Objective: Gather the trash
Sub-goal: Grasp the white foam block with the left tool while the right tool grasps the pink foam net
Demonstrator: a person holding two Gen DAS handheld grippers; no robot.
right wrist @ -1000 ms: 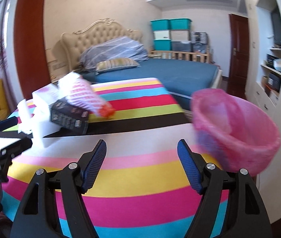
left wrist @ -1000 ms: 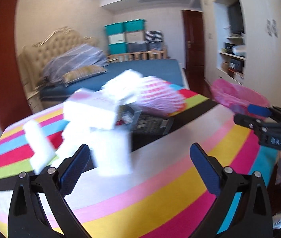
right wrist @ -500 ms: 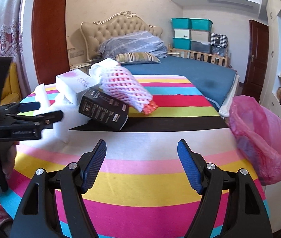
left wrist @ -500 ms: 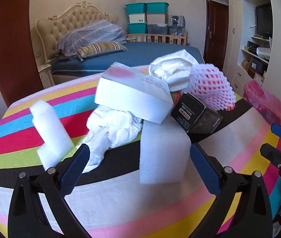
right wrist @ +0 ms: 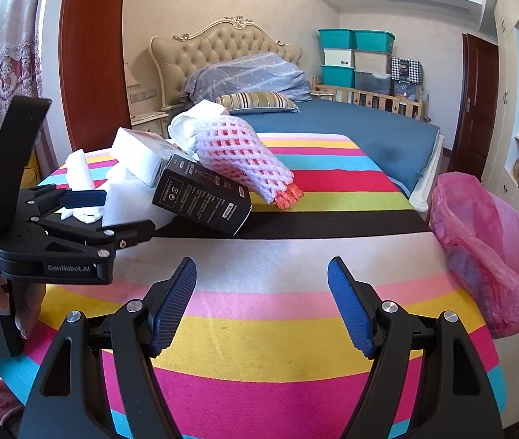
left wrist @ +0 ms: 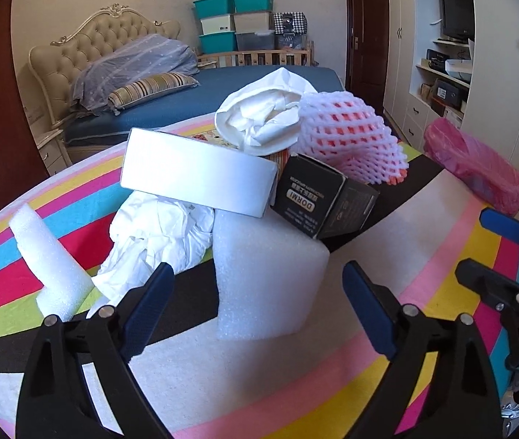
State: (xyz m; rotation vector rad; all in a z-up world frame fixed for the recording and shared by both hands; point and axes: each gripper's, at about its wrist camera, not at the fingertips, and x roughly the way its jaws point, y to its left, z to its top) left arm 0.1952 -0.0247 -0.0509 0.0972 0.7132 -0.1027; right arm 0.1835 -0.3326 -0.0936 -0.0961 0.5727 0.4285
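Observation:
A heap of trash lies on the striped table (left wrist: 223, 373): a white foam block (left wrist: 263, 278), a white box (left wrist: 197, 172), a black box (left wrist: 325, 197), crumpled white paper (left wrist: 160, 234), a foam net sleeve (left wrist: 347, 135), a white bag (left wrist: 263, 109) and a foam wedge (left wrist: 47, 259). My left gripper (left wrist: 256, 307) is open and empty, just in front of the foam block. My right gripper (right wrist: 261, 303) is open and empty over the table's near side. The pink-lined bin (right wrist: 493, 245) stands off the table's right edge.
A bed (right wrist: 332, 124) with pillows stands behind the table. Stacked storage boxes (right wrist: 354, 58) and a door (right wrist: 479, 102) are at the back. Shelves and cupboards (left wrist: 450, 73) line the right wall. The left gripper's body (right wrist: 58, 237) shows at left in the right wrist view.
My left gripper has swung left and come closer to the trash heap, which now fills its view. The right gripper has turned slightly left. Both stay open.

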